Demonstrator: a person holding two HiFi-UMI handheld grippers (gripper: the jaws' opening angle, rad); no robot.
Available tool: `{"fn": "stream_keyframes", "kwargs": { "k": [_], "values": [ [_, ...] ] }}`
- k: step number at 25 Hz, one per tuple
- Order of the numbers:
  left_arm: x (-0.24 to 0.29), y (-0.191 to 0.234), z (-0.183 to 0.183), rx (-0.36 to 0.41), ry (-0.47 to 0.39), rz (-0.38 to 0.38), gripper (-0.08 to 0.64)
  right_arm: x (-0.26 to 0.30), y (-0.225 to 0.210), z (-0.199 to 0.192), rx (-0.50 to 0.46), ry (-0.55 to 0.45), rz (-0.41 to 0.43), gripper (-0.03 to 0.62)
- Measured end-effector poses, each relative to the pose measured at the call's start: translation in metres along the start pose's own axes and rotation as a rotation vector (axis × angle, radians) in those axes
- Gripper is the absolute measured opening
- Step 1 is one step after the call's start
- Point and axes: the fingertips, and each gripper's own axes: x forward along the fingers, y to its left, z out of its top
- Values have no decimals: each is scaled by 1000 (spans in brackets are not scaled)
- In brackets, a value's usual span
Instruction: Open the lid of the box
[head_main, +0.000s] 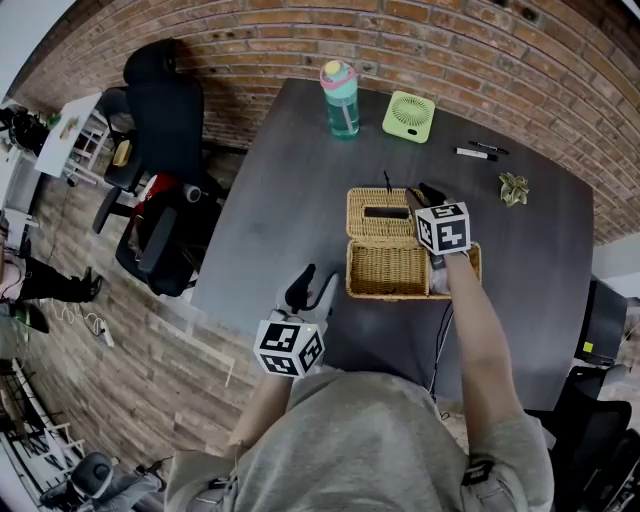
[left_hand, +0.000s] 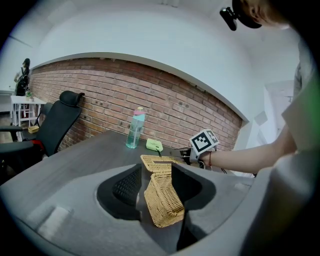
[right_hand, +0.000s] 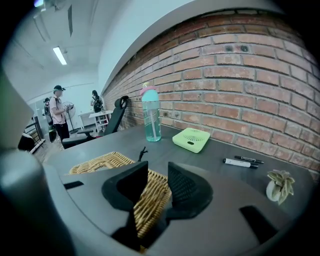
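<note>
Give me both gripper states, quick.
Left gripper: open, holding nothing.
Right gripper: closed on the edge of the lid.

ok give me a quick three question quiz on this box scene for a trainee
1. What sits between the right gripper's jaws? a) a marker b) the wicker lid c) a cable
2. True or false: the left gripper is open and clear of the wicker box.
3. What stands beside the green fan near the brick wall?
Key: 1 b; 2 true; 3 the water bottle.
</note>
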Motion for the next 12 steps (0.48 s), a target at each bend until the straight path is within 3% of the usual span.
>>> {"fn": "stream_keyframes", "kwargs": {
  "k": [12],
  "values": [
    [-19,-12,6,10,-50,15,183,-72,46,20,-67,-129,18,64]
  ]
}}
